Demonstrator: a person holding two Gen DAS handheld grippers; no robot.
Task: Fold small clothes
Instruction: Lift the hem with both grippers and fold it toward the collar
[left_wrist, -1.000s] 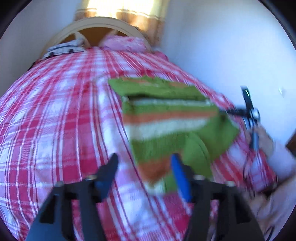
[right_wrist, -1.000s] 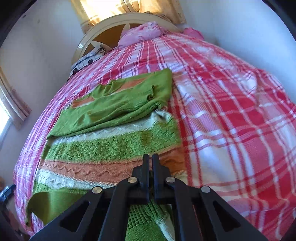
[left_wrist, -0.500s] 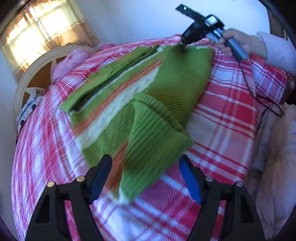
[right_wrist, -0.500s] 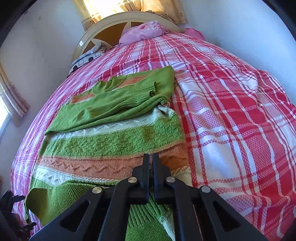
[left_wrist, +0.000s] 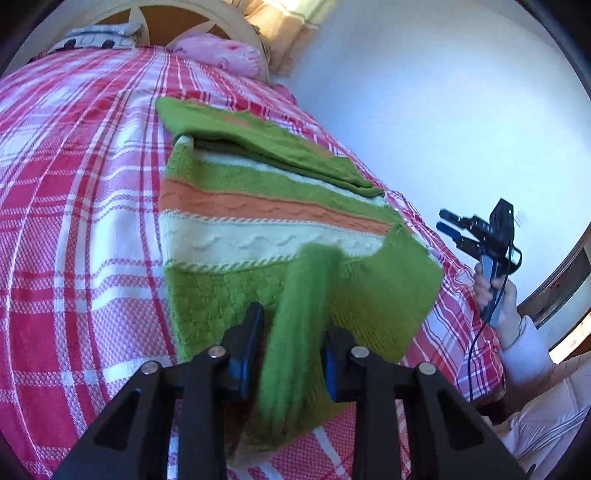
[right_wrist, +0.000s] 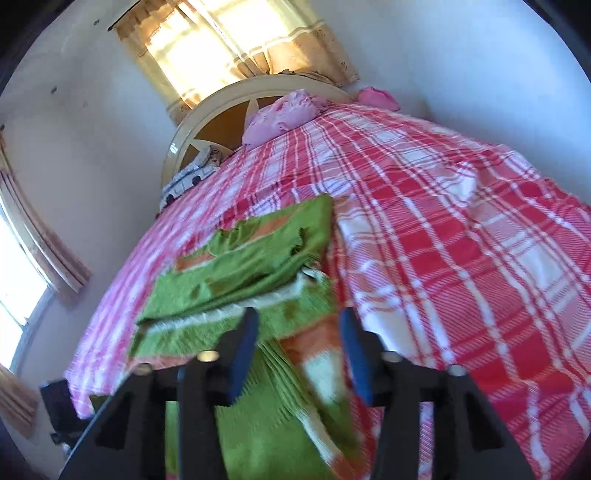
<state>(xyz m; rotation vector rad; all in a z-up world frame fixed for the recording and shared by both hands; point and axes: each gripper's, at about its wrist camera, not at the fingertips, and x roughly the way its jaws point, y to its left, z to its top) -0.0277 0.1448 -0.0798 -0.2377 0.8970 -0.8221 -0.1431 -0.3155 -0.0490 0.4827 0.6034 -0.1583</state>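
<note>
Your left claw (left_wrist: 291, 354) has been closing round the soft, floppy sweater's (left_wrist: 266, 221) sleeve (left_wrist: 299, 332); right claw (right_wrist: 299, 350), just opening, holds nothing; grip the thick cuff.

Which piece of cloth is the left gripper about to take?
On the red checked bed lies a striped green, orange and white sweater. Its plain green sleeve runs up between the left gripper's fingers, the only unstriped strip there.
</note>
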